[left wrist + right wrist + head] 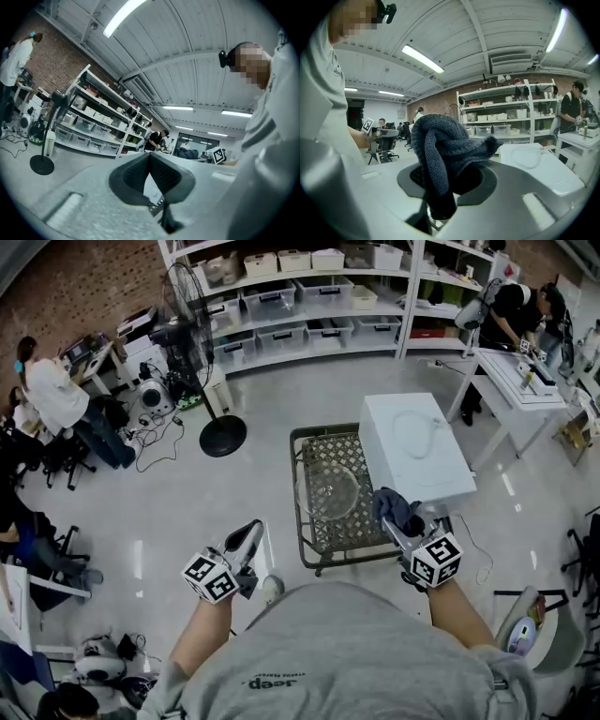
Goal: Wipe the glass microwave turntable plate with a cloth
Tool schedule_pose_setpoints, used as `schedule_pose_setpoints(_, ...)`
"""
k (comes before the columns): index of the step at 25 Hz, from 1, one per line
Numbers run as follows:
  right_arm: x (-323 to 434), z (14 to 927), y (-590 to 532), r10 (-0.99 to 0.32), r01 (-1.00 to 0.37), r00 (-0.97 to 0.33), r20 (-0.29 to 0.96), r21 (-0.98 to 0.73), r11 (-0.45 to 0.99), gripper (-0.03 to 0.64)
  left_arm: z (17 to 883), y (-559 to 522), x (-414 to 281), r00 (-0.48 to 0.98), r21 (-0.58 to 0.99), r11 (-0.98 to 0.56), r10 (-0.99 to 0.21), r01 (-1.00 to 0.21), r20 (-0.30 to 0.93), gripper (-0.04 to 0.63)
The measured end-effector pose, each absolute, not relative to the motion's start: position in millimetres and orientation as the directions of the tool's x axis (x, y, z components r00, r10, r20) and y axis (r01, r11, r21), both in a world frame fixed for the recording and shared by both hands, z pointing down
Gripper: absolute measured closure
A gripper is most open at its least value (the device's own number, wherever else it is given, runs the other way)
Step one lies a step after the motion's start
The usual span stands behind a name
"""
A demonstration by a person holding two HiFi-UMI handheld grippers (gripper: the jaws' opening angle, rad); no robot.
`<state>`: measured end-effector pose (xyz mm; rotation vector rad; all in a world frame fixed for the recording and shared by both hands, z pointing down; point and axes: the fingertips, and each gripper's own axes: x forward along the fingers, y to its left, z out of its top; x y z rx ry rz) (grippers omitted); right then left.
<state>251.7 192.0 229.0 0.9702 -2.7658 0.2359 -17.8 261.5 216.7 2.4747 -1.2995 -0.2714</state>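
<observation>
The round glass turntable plate (328,491) lies flat on a dark wire-mesh cart (312,542) in the head view. My right gripper (392,521) hovers at the cart's right front corner, shut on a bunched dark blue cloth (401,509). In the right gripper view the cloth (440,154) fills the space between the jaws of the right gripper (440,183) and droops over them. My left gripper (248,538) hangs over the floor left of the cart, well away from the plate. In its own view the left gripper (151,159) is shut, with nothing between its jaws.
A white microwave (412,451) with a looped cord on top stands against the cart's right side. A standing fan (202,352) is at the back left, storage shelves (309,296) behind. People work at tables (520,381) far right and far left.
</observation>
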Motion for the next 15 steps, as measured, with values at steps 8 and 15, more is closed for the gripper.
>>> schedule_pose_setpoints(8, 163, 226, 129, -0.736, -0.780, -0.618, 0.277, -0.102, 0.617, 0.497, 216, 150, -102, 0.758, 0.361, -0.703, -0.651, -0.613, 0.019, 0.597)
schedule_pose_setpoints(15, 128, 239, 92, -0.787, -0.840, -0.534, 0.308, -0.090, 0.535, 0.497, 224, 82, -116, 0.845, 0.381, -0.777, -0.535, -0.501, 0.018, 0.597)
